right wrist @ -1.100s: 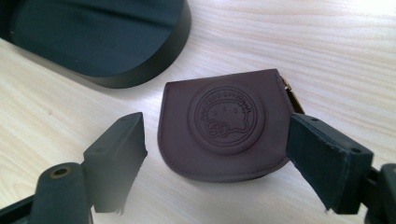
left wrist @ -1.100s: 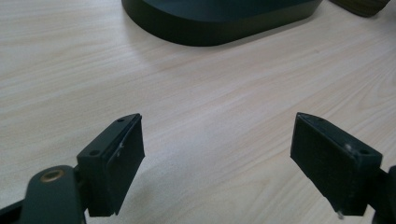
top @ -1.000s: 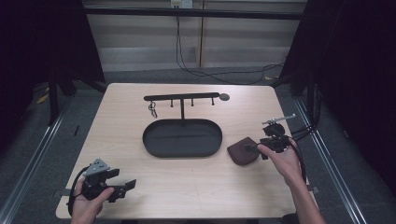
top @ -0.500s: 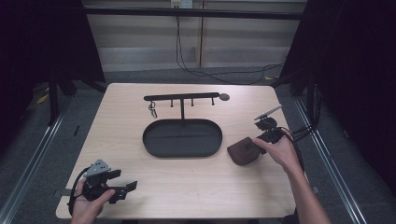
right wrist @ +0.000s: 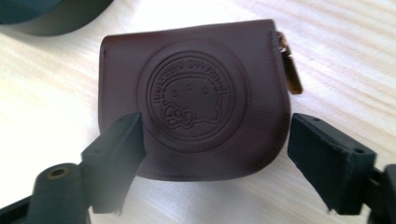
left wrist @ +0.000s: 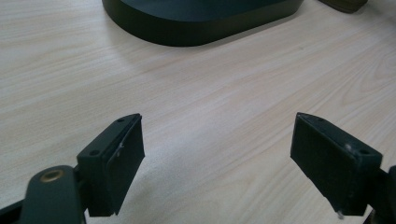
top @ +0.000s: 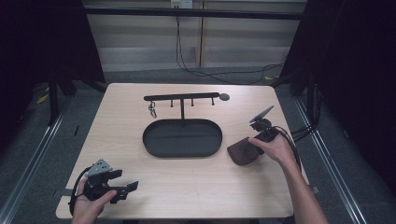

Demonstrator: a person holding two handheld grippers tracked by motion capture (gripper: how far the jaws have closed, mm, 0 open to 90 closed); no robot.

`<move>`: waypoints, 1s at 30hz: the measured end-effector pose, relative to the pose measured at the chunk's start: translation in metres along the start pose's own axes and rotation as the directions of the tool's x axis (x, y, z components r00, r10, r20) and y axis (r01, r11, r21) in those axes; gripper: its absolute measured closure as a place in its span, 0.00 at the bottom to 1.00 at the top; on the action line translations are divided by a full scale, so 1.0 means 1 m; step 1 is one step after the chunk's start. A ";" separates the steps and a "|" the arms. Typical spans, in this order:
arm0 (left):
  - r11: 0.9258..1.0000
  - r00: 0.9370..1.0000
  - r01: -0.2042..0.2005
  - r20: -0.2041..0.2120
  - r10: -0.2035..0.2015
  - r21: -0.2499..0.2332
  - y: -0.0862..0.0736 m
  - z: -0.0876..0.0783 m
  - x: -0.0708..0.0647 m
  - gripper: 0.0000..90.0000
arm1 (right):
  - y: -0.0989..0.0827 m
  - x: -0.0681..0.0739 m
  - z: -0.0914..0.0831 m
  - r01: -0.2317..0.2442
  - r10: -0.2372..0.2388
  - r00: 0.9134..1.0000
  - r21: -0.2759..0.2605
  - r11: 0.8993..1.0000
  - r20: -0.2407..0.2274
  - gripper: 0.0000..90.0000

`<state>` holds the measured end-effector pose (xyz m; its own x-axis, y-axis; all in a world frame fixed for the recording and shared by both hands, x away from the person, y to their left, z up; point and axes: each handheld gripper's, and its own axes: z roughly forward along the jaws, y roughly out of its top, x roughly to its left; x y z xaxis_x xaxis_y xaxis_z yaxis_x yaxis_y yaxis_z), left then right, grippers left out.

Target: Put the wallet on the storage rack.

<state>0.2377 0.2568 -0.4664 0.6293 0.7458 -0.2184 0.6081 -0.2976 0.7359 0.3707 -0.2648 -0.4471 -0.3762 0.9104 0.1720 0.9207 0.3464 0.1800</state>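
Note:
A small dark-brown leather pouch (right wrist: 196, 98) with an embossed round emblem and a gold zip pull lies flat on the table, right of the oval tray; from above the pouch (top: 240, 151) is partly under the hand. My right gripper (right wrist: 212, 154) is open, its jaws standing either side of the pouch's near edge and just above it. That right gripper (top: 256, 140) points down and left at the pouch. My left gripper (top: 122, 185) is open at the table's front left corner, with bare wood between the jaws in the left gripper view (left wrist: 217, 168).
A black oval tray (top: 154, 144) sits mid-table; its rim (left wrist: 196, 32) lies ahead of the left jaws. Behind it stands a black rack with hooks (top: 181, 98), a key ring (top: 152, 111) hanging at its left end. The table's right edge (top: 292, 140) is close to my right hand.
My right gripper has tilted and come down toward the pouch, the hand now resting over its right side. The left gripper has barely moved.

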 end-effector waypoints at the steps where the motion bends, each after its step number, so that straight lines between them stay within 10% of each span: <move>1: 1.000 1.000 0.005 -0.002 -0.005 -0.002 0.000 0.001 0.000 0.19 | 0.000 0.000 0.001 0.005 -0.005 1.000 0.002 1.000 -0.002 0.20; 19: 1.000 1.000 -0.006 0.016 0.006 0.010 0.004 0.004 0.003 0.19 | 0.009 0.000 0.020 -0.020 0.020 1.000 0.093 0.995 0.004 0.12; 30: 1.000 1.000 0.000 0.009 -0.001 0.012 0.003 0.003 0.004 0.20 | 0.010 -0.010 0.025 -0.062 0.073 0.994 0.117 0.991 -0.087 0.14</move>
<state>0.2438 0.2570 -0.4672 0.6332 0.7408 -0.2243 0.6141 -0.3044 0.7282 0.3861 -0.2652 -0.4715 -0.3159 0.9101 0.2682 0.9482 0.3130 0.0546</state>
